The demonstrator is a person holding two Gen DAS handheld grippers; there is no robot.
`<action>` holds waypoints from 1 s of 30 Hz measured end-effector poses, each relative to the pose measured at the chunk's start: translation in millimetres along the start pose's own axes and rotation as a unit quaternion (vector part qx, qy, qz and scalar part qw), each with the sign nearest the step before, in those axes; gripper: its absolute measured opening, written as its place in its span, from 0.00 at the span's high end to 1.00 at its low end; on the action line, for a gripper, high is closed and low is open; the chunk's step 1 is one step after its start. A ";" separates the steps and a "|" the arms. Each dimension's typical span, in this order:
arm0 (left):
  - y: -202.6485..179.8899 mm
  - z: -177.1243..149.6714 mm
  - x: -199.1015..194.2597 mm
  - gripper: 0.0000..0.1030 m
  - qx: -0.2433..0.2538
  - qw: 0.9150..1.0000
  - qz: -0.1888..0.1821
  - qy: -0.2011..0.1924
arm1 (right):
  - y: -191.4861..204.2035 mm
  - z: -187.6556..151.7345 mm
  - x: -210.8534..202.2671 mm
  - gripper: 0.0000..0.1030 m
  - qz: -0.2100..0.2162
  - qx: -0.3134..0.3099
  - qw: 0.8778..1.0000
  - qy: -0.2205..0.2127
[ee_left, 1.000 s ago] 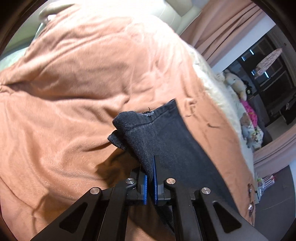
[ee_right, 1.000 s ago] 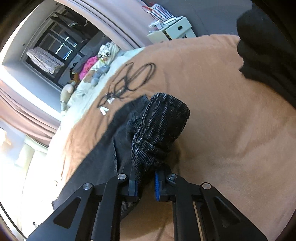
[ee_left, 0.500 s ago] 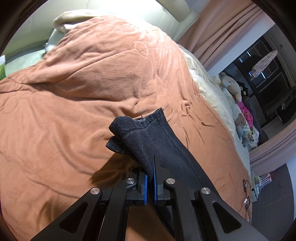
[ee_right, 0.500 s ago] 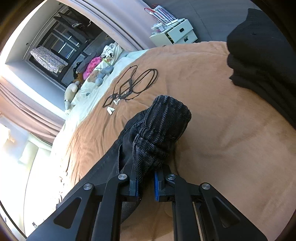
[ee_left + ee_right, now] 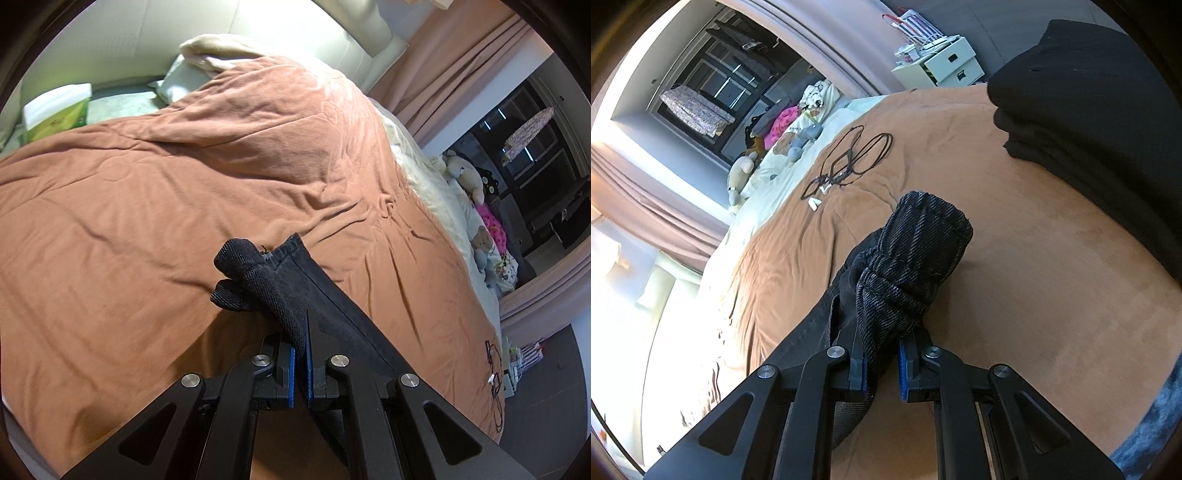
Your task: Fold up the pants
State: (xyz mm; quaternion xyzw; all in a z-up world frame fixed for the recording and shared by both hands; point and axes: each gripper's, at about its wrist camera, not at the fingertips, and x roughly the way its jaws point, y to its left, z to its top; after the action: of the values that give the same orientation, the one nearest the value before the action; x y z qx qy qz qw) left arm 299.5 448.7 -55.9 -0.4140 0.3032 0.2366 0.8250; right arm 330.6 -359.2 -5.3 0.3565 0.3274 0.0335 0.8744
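Dark grey denim pants hang over the orange-brown bedspread. My left gripper is shut on one end of the pants, and the cloth bunches up past its blue pads and trails down to the right. In the right wrist view my right gripper is shut on a thick rolled bunch of the same pants, which stands up between the fingers. The rest of the fabric drops away to the lower left there.
A stack of folded dark clothes lies on the bed at the right. Black cables and white earbuds lie further off. Soft toys line the bed's edge, with a white drawer unit beyond. Pillows and a green box sit at the headboard.
Both grippers have drawn back and a little up with the pants in them. More of the bedspread and headboard shows in the left view, and the folded stack has come further into the right view.
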 end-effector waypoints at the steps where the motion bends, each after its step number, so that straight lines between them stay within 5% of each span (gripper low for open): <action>1: 4.7 -5.5 -7.8 0.96 0.000 1.000 0.002 -0.001 | -2.9 -0.7 -2.6 0.92 0.001 -0.001 1.000 0.000; 16: 45.5 -54.5 -63.1 0.96 -0.009 1.000 0.010 0.000 | -26.3 -8.9 -34.7 0.92 0.003 -0.012 1.000 0.010; 30: 106.7 -95.9 -41.5 0.96 -0.058 0.998 0.012 0.035 | -44.9 -20.0 -36.5 0.92 -0.031 -0.005 0.999 0.040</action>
State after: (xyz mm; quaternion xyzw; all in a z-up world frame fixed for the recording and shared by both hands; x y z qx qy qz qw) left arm 172.7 421.8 -130.1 -0.4656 0.3230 0.2492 0.7853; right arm 282.2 -391.2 -24.9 0.3406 0.3727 0.0220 0.8629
